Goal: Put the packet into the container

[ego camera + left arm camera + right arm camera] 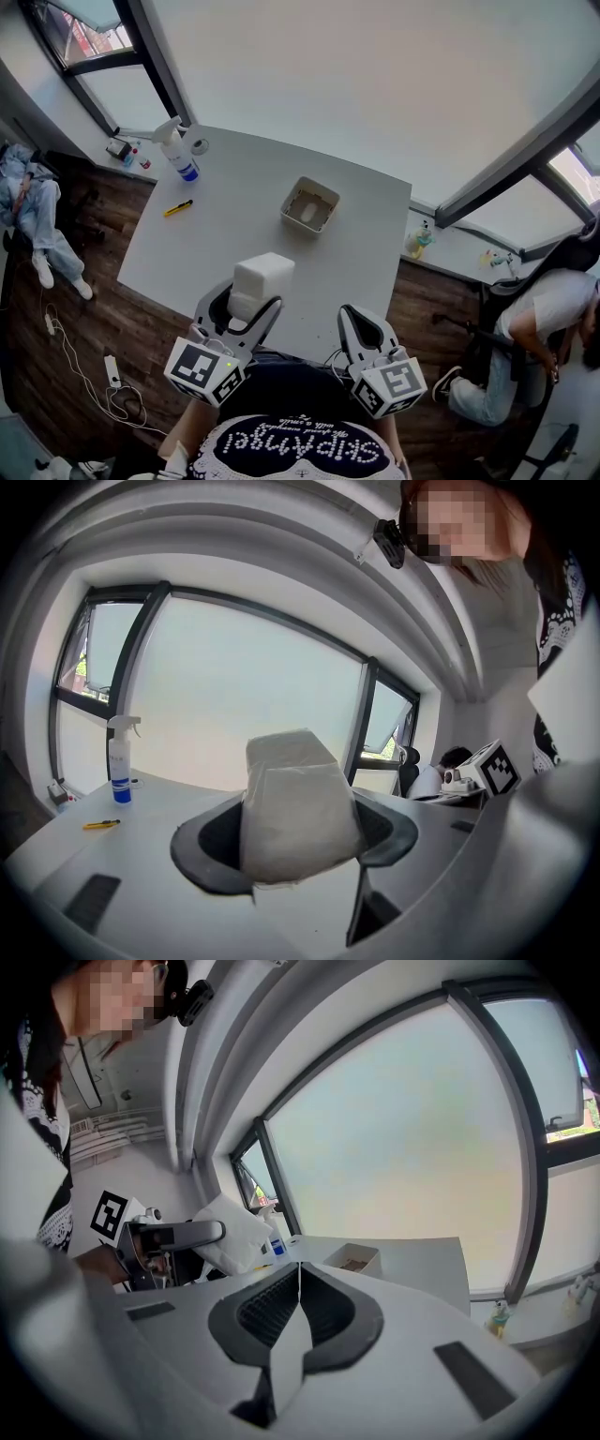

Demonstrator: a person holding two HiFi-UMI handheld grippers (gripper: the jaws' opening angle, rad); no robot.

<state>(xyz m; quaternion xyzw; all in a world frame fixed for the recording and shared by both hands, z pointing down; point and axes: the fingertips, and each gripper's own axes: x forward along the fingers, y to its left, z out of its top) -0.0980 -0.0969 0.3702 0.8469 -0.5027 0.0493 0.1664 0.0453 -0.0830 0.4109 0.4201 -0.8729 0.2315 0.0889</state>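
While clamping packet (262, 274) w/ L gripper (248, 305) at table's (234, 225) near edge, hides its base; R gripper (361, 316) clenched, empty.

White packet (261, 280) apart from beige container (300, 223)

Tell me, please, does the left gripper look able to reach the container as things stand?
Probably yes. The left gripper holds the packet over the near edge of the table, and only bare table lies between it and the open container; the spray bottle and yellow cutter sit well left.
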